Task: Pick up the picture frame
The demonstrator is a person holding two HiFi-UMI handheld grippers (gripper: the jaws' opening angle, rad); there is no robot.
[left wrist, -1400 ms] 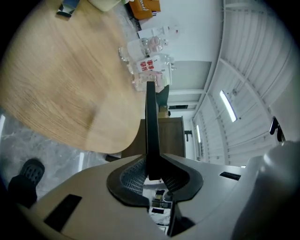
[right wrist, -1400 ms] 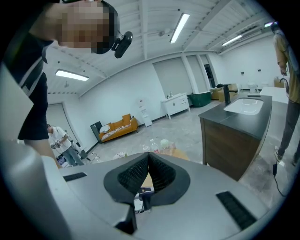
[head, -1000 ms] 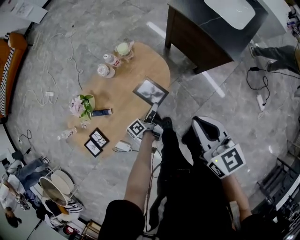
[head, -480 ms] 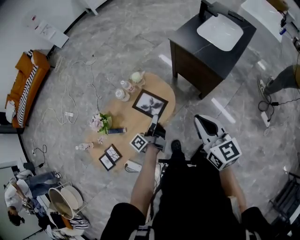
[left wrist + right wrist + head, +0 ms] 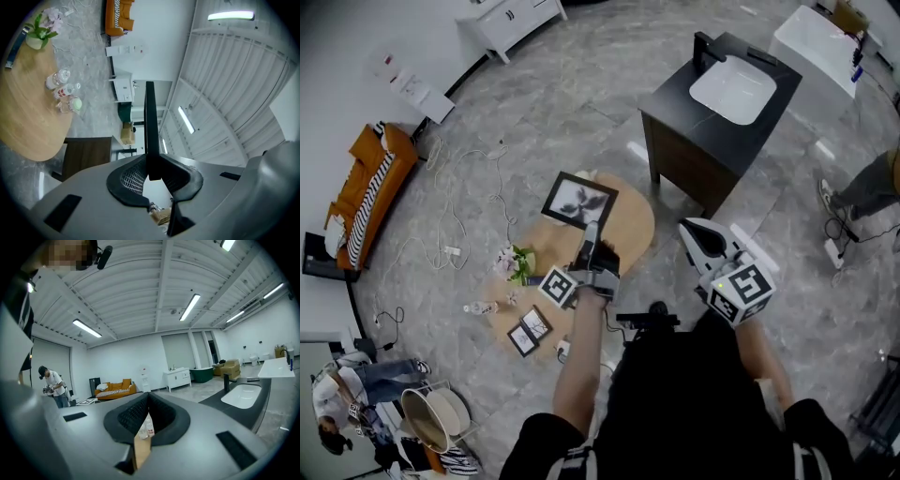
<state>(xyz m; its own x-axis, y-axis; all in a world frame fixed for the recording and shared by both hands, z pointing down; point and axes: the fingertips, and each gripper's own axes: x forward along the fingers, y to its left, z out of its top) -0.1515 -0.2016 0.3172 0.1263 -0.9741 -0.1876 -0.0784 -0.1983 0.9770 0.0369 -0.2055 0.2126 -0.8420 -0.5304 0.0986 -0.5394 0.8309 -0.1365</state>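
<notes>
The picture frame (image 5: pixel 579 200) is black with a pale flower print and hangs in the air above the oval wooden table (image 5: pixel 633 225). My left gripper (image 5: pixel 592 232) is shut on its near edge. In the left gripper view the frame (image 5: pixel 150 117) shows edge-on as a thin dark bar clamped between the pads of the left gripper (image 5: pixel 151 166). My right gripper (image 5: pixel 692 230) is held to the right of the table, apart from the frame. Its jaws meet with nothing between them in the right gripper view (image 5: pixel 147 401).
On the table stand a flower pot (image 5: pixel 514 262), two small frames (image 5: pixel 530 330) and bottles (image 5: pixel 63 89). A dark cabinet with a white sink (image 5: pixel 722 103) stands behind it. Cables trail over the floor towards an orange sofa (image 5: pixel 366 192). A person (image 5: pixel 347 394) stands at lower left.
The left gripper has lifted the picture frame up off the table. The right gripper has risen as well, and the table looks smaller and farther below.
</notes>
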